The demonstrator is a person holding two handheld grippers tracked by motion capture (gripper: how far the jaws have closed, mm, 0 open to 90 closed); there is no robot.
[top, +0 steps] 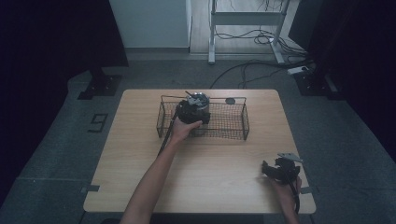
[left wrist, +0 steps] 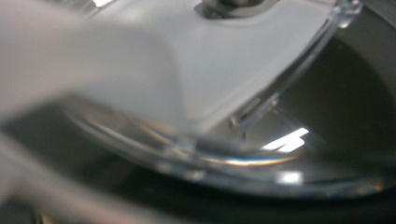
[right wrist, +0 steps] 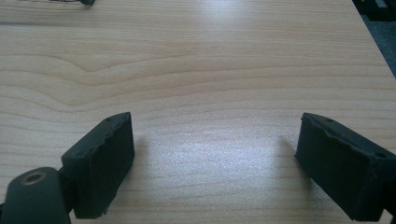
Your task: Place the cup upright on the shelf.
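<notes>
Resting low over bare wood, the right gripper (right wrist: 215, 158) has its jaws spread wide with nothing between them; in the right gripper view the two black pads stand apart above the grain of the bench (right wrist: 196, 60). In the high view this right gripper (top: 280, 169) sits near the bench's front right corner, held in the person's right hand (top: 286, 190).

The left gripper (top: 192, 112) is lowered into the wire basket (top: 233, 122), at its left end, with the left hand (top: 181, 131) gripping it from the near side. Whether its jaws are spread or pinching cannot be told from the pictures. The left gripper view is blurred and very close: a clear plastic rim (left wrist: 261, 135) curves across the frame, with a pale translucent surface above it and dark space beyond. In the high view a round, silvery object (top: 198, 99) lies just behind the left gripper, inside the basket by its far wall. A small dark disc (top: 230, 101) lies on the bench just beyond the basket's far rim.
</notes>
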